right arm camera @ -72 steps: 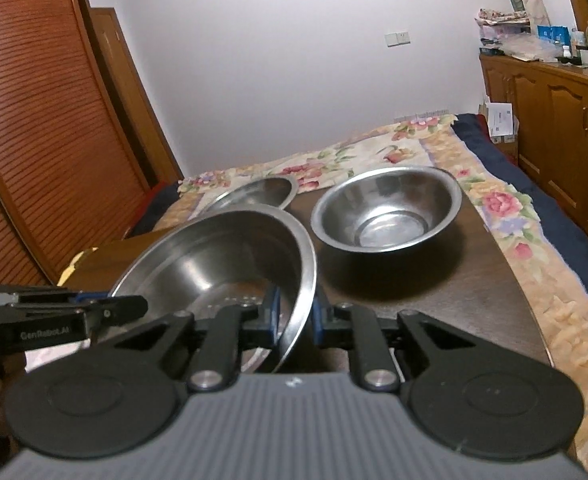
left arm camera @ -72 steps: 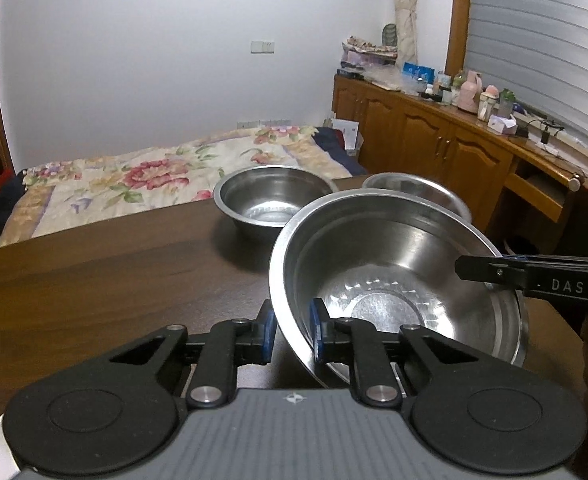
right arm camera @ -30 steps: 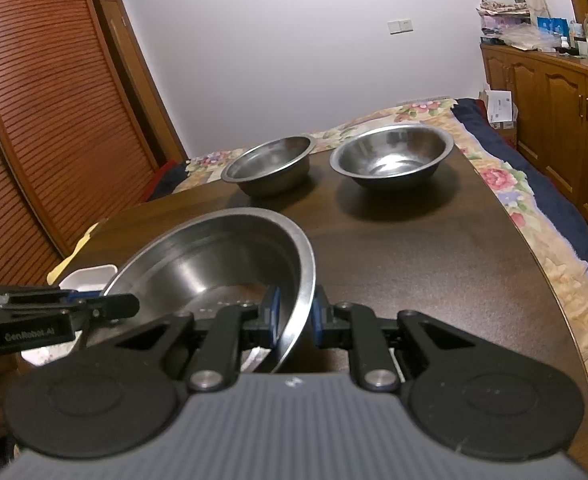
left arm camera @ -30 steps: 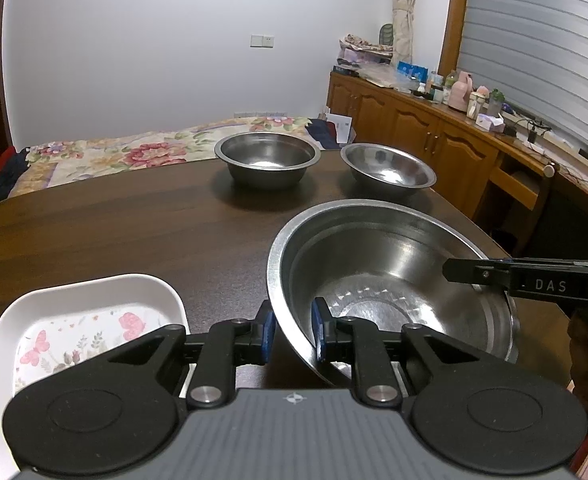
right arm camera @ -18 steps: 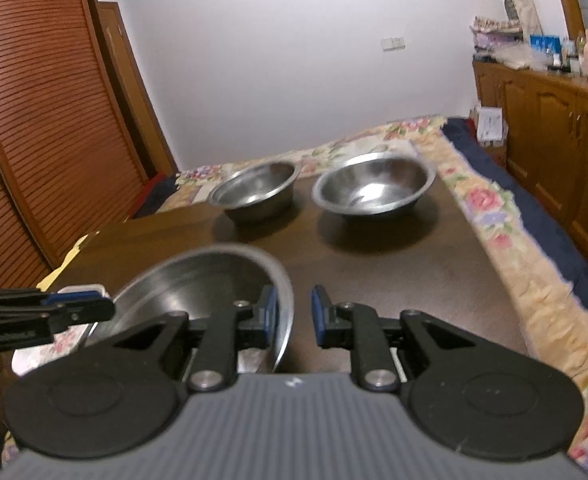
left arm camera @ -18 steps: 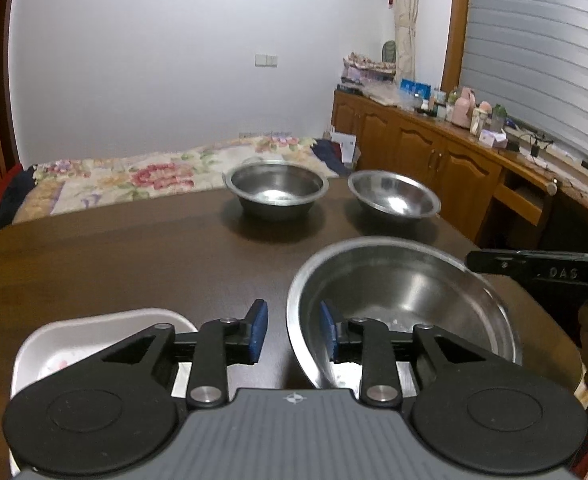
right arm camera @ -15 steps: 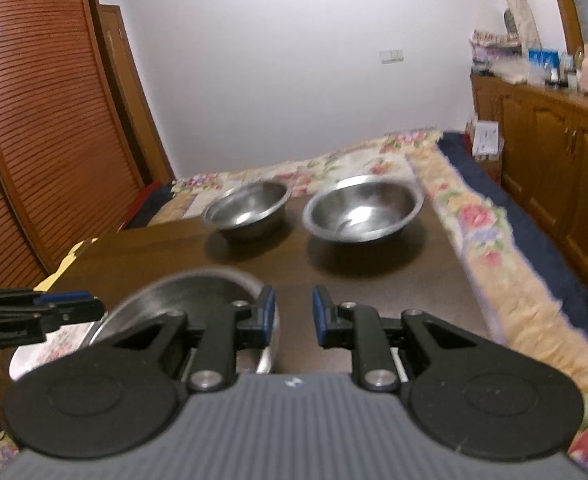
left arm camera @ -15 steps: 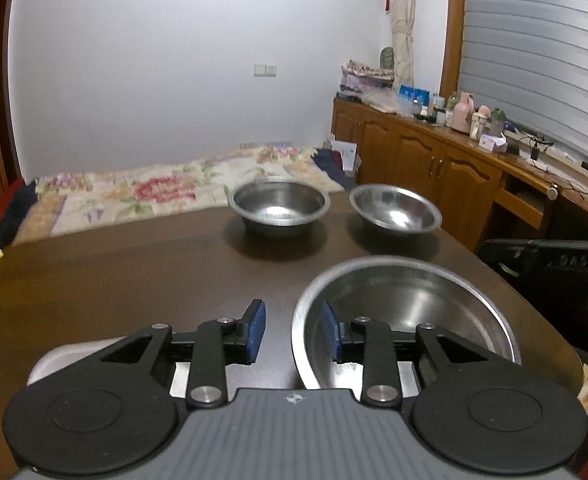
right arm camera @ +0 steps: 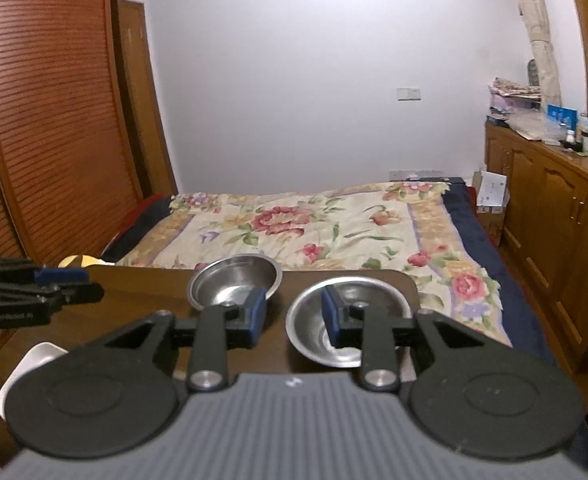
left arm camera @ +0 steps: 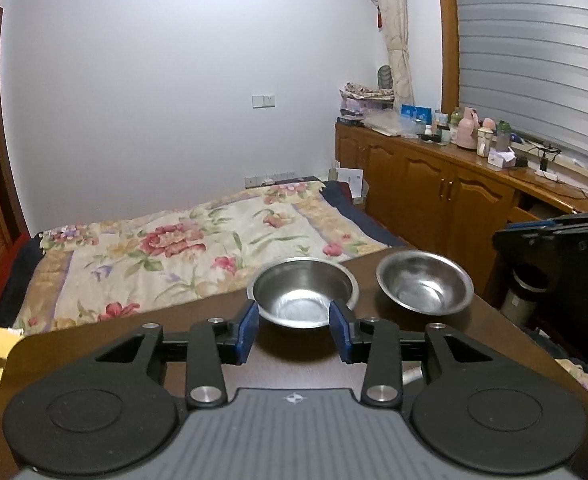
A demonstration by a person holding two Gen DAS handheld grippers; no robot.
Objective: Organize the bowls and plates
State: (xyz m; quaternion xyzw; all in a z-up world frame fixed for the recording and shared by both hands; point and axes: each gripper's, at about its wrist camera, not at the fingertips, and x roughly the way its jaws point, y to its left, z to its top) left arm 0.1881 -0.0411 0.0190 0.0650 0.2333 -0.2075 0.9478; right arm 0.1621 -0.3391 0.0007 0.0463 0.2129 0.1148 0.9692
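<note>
Two steel bowls stand side by side at the far end of the dark wooden table [left arm camera: 474,340]: a deeper bowl [left arm camera: 304,298] [right arm camera: 233,280] on the left and a wider bowl [left arm camera: 424,286] [right arm camera: 374,300] on the right. My left gripper [left arm camera: 294,334] [right arm camera: 85,283] hangs above the table with its jaws opening and nothing between them. My right gripper [right arm camera: 294,316] [left arm camera: 510,232] is beside it, jaws also opening and empty. Both bowls lie well beyond the fingertips. The large steel bowl is hidden below the grippers. A white plate [right arm camera: 33,364] peeks out at the lower left.
Past the table's far edge lies a bed with a floral cover [left arm camera: 197,248]. Wooden cabinets [left arm camera: 446,200] with bottles on top line the right wall. A louvred wooden wardrobe [right arm camera: 53,120] stands on the left. A hand holds the left gripper at the frame's left edge.
Both grippers have let go of the large steel bowl's rim, widened their jaws and risen back from the table. The large bowl and most of the white plate have dropped out of view.
</note>
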